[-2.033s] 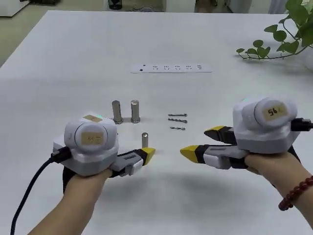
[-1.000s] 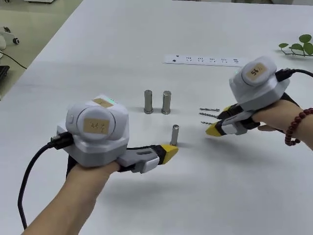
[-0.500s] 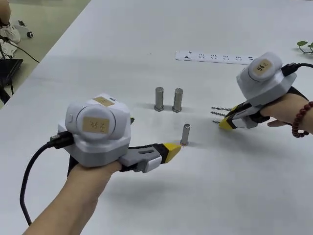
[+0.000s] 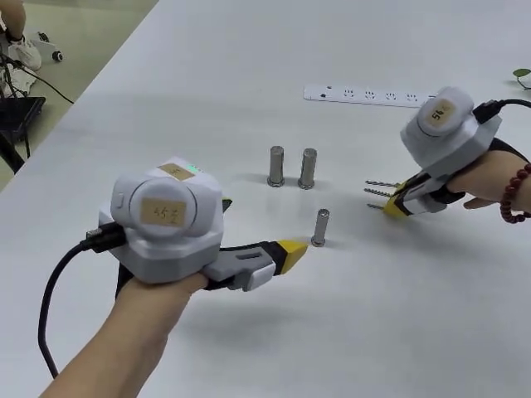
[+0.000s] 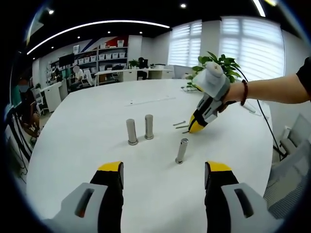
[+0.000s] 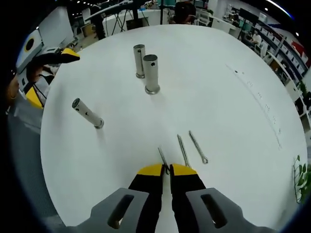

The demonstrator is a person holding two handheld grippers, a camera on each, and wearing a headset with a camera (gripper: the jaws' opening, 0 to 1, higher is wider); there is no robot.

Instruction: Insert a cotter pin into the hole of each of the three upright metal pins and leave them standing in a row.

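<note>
Three upright metal pins stand on the white table: two side by side (image 4: 276,166) (image 4: 308,168) and a shorter one (image 4: 320,227) nearer me. Three cotter pins (image 4: 379,192) lie flat to their right. My right gripper (image 4: 395,207) is down at the nearest cotter pin (image 6: 163,159), jaws shut on its end. The other two cotter pins (image 6: 183,150) (image 6: 198,146) lie free beside it. My left gripper (image 4: 289,253) hovers just left of the short pin (image 5: 182,150), jaws wide open and holding nothing.
A white power strip (image 4: 369,96) lies at the far side of the table. A green plant (image 4: 523,75) shows at the right edge. A black cable (image 4: 50,307) trails from the left gripper. Bare tabletop surrounds the pins.
My right gripper has moved left and down to the cotter pins and its jaws have come together on the nearest one. The left gripper has stayed beside the short pin.
</note>
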